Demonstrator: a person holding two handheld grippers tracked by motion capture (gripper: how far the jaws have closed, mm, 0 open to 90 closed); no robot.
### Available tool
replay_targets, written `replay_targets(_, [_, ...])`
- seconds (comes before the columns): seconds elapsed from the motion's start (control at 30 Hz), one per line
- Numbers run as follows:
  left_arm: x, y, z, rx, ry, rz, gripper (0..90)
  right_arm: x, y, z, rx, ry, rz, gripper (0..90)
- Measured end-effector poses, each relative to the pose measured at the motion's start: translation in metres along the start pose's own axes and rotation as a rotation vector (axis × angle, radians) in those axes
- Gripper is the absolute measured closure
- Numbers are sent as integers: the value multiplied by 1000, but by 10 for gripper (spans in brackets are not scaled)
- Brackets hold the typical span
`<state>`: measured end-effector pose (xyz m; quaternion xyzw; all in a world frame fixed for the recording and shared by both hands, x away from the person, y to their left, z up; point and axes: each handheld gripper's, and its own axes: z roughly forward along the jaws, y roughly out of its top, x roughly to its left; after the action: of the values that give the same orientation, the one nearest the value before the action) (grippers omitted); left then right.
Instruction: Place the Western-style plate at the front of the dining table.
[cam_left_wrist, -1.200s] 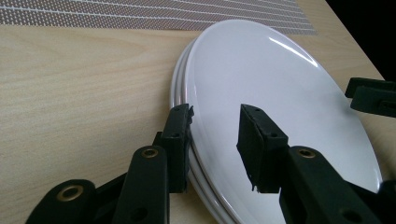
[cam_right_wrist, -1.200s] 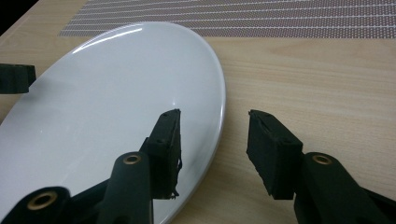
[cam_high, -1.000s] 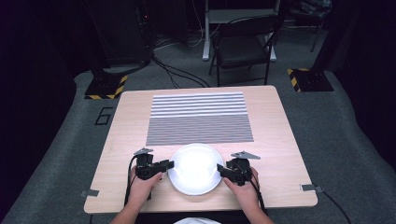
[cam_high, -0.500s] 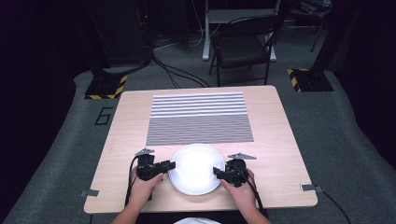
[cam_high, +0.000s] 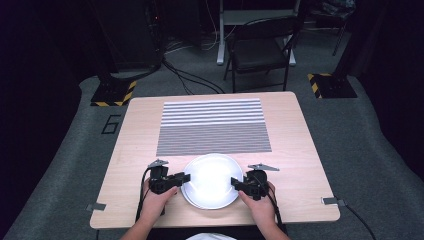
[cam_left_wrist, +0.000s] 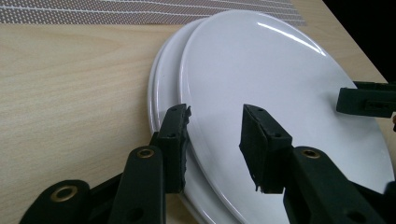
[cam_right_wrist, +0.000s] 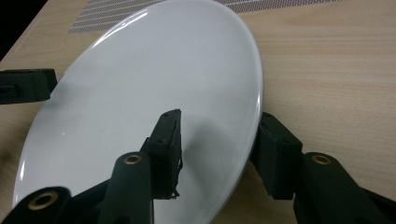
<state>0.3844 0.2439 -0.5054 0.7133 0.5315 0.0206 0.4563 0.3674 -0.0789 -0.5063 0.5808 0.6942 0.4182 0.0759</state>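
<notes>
On the near half of the wooden desk (cam_high: 135, 150), high view: a stack of white plates (cam_high: 210, 180) just below a striped mat (cam_high: 212, 125); left hand-held gripper (cam_high: 181, 178) at the stack's left rim, right hand-held gripper (cam_high: 236, 185) at its right rim, each borne by a hand rising from the bottom edge; a dark folding chair (cam_high: 260, 50) stands beyond the desk. Left gripper view: top plate (cam_left_wrist: 280, 107) offset over a lower plate (cam_left_wrist: 163, 79); the left hand-held gripper (cam_left_wrist: 215, 140) straddles the top plate's rim, one jaw under it, the other over its face with a gap, so parted and not clamping. Right gripper view: right hand-held gripper (cam_right_wrist: 219, 144) straddles the opposite rim of the top plate (cam_right_wrist: 149, 84), jaws having just been closing, one over the face, one at the outer edge; whether they pinch cannot be told.
</notes>
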Motion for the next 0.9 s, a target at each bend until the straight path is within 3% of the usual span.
replay_targets(0.47, [-9,1,13,24,-21,20,615,-7,4,-15,-47,3,35,573])
replay_targets(0.9, [-24,6,30,55,-59,61,615,-18,2,-33,-88,-40,66,573])
